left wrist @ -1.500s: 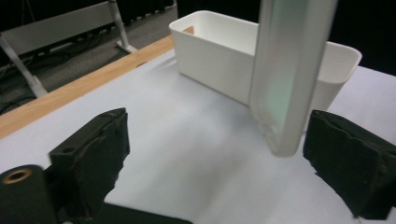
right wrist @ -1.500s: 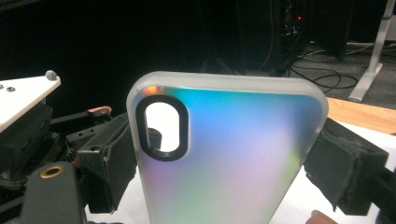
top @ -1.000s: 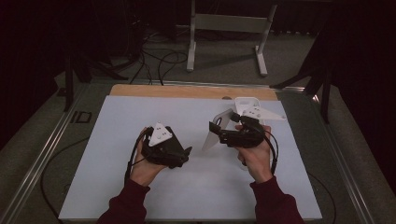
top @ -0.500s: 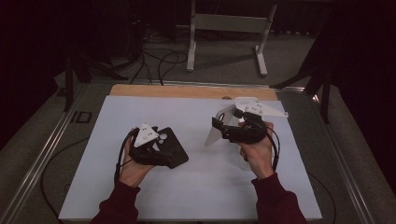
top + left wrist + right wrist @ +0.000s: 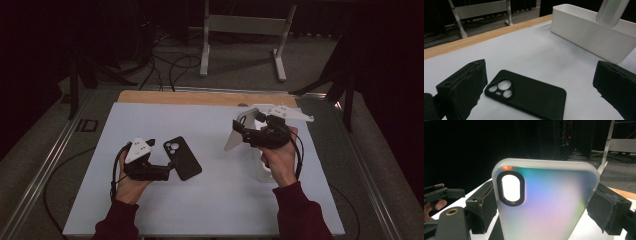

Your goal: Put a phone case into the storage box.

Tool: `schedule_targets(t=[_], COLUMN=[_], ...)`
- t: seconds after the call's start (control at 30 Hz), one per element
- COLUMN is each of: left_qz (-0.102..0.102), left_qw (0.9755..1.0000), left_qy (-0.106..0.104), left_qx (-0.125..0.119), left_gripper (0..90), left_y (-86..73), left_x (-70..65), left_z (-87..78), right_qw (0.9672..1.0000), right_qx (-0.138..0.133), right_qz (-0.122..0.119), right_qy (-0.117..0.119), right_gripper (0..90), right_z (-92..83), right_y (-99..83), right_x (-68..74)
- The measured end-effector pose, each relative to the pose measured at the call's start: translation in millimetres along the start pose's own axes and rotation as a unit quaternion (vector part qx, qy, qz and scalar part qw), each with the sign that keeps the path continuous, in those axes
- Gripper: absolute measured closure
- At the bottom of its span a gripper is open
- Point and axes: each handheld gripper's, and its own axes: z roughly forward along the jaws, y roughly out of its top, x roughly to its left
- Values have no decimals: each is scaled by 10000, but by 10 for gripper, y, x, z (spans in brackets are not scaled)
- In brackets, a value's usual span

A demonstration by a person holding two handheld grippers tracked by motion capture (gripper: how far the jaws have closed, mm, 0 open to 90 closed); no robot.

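A black phone case [image 5: 182, 158] lies flat on the white mat [image 5: 215, 210], camera cutout toward the far left. My left gripper [image 5: 162, 156] rests just left of it, jaws open and apart from it. In the left gripper view the black case [image 5: 529, 96] lies low between the spread jaws of the left gripper [image 5: 540, 63], untouched. My right gripper [image 5: 242, 131] is raised over the right of the mat, shut on a translucent, iridescent phone case [image 5: 234, 140] that hangs tilted. In the right gripper view that case [image 5: 549, 207] stands upright with both pads of the right gripper [image 5: 545, 195] against its sides.
A long white bin [image 5: 295, 114] stands at the back right, behind the right hand; it is also seen as the white bin [image 5: 586, 27] beyond the black case. A wooden strip [image 5: 200, 97] edges the far side. Cables and a metal stand lie on the floor beyond.
The left hand has drawn back to the left and a little down, leaving the black case uncovered on the mat. The right hand with the translucent case has stayed put.
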Motion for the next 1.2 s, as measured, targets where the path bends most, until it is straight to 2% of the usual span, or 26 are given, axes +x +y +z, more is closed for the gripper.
schedule_targets(t=[0.23,0.33,0.57,0.73,0.9,1.2], left_qz=[-51,-34,-132,-112,6,-37], left_qw=[9998,9996,9985,9978,9974,9965], left_qy=[134,249,457,532,660,772], left_qx=[-142,-120,-281,-371,-291,-320], left_gripper=[0,0,0,0,0,0], left_y=[-150,-227,-410,-473,-535,-557], left_x=[102,133,193,210,204,218], left_z=[-146,-201,-340,-432,-460,-472], right_qw=[10000,10000,10000,9999,9998,9992], right_qx=[4,3,-2,-39,-59,-134], right_qz=[-7,-38,-5,7,-36,-20], right_qy=[-21,-37,-99,-152,-205,-384], right_gripper=[166,166,166,166,166,166], right_z=[19,31,43,47,46,59], right_y=[11,9,10,16,35,90], right_x=[-23,-34,-83,-113,-132,-224])
